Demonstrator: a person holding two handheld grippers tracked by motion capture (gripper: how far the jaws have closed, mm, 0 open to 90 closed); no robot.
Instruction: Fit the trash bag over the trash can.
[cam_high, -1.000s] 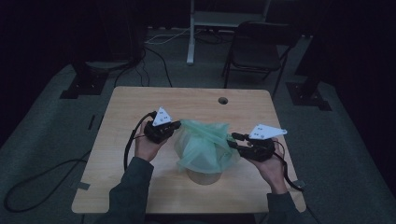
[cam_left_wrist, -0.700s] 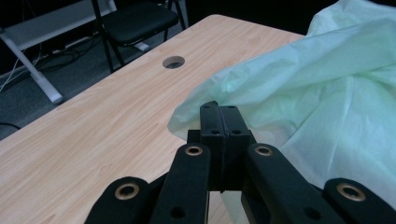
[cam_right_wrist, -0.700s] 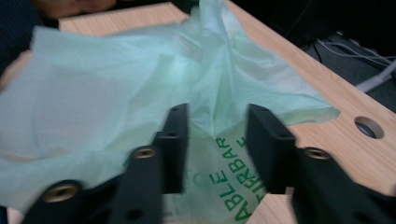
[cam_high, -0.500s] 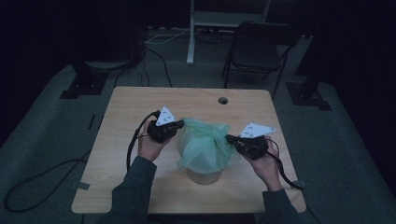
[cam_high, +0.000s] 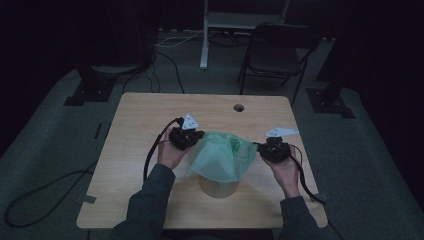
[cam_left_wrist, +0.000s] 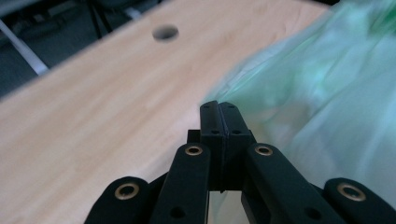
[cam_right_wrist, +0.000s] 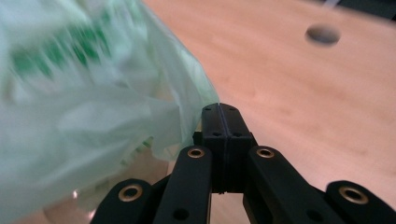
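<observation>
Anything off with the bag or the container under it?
Nothing stands out. The green bag is stretched between the left gripper and right gripper, draped over the container, which stands upright on the table. No spill.

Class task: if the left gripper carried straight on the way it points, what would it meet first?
Most likely the green plastic bag: the left gripper points at it, jaws shut on its edge. Beyond the bag lies the right gripper, though depth is unclear.
</observation>
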